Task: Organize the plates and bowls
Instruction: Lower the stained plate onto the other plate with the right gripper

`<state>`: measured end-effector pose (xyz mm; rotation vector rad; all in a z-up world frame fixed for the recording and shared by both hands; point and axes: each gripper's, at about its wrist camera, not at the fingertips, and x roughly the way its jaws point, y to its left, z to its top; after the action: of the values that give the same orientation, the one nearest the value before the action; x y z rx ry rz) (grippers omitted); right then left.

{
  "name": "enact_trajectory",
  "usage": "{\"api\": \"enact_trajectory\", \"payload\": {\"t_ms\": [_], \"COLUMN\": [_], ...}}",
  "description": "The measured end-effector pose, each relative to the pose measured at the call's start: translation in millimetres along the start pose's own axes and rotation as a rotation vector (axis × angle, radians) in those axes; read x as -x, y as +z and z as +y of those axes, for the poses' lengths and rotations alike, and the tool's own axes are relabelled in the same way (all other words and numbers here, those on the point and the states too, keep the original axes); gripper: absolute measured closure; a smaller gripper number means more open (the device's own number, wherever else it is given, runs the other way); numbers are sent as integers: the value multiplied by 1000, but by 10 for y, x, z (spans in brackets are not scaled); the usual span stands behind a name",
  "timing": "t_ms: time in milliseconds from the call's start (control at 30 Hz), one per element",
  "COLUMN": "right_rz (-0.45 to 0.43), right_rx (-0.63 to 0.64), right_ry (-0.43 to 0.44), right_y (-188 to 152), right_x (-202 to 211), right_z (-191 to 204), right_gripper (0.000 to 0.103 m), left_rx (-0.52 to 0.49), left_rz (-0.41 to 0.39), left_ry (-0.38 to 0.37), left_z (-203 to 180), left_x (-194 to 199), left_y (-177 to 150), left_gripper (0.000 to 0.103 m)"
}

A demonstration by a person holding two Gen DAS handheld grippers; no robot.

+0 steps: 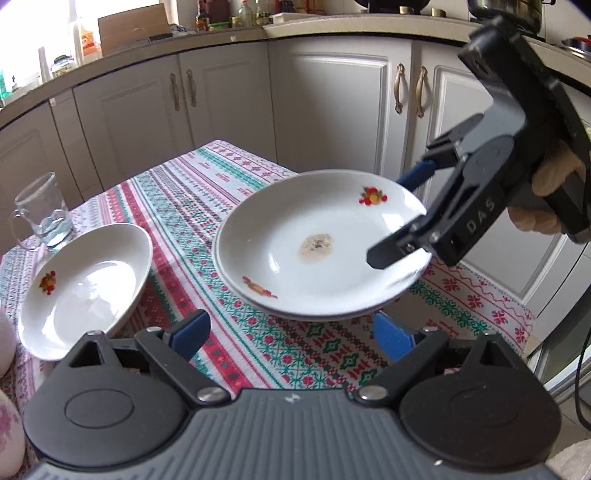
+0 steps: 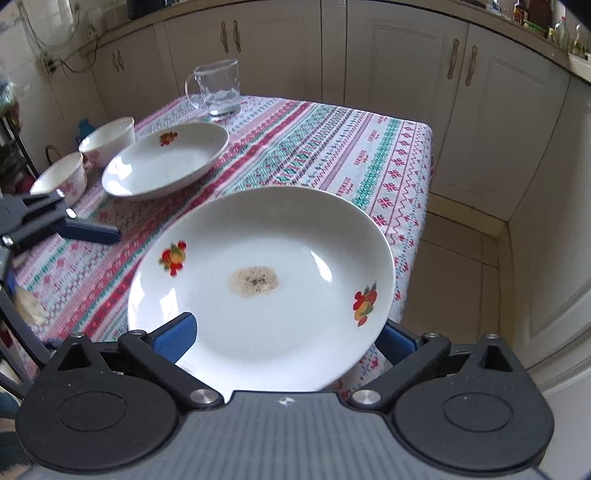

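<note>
Partly done: the stained plate [image 2: 266,280] sits on another plate near the table's corner, straddled but not pinched by the spread right gripper [image 2: 284,332]; the left gripper [image 1: 291,332] is spread, empty; one plate [image 2: 166,158] and two bowls [image 2: 107,140] remain unstacked.

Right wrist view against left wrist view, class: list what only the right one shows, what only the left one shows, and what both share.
Only the right wrist view shows the two white bowls at the table's far left corner.

Only the left wrist view shows the gloved hand holding the right claw, open around the stained plate's rim, and the worktop bottles.

Both show the stained plate, the clean plate, the glass mug and the patterned tablecloth.
</note>
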<state>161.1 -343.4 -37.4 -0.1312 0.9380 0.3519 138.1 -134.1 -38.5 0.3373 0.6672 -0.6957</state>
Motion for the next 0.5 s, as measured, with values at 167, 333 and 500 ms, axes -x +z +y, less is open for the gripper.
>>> {"api": "enact_trajectory", "payload": {"t_ms": [167, 333, 500], "right_rz": [-13, -69, -107], "right_rx": [13, 51, 97], "right_ry": [-22, -58, -42], "right_y": [-65, -81, -93], "right_x": [63, 224, 299], "right_z": [76, 263, 527], "right_gripper": [0, 0, 0], "left_rx": [11, 39, 85], "left_rz": [-19, -36, -49], "left_ry": [18, 45, 106], "left_z": [33, 92, 185], "left_x": [113, 230, 340], "left_y": [-62, -145, -226], "left_gripper": [8, 8, 8]}}
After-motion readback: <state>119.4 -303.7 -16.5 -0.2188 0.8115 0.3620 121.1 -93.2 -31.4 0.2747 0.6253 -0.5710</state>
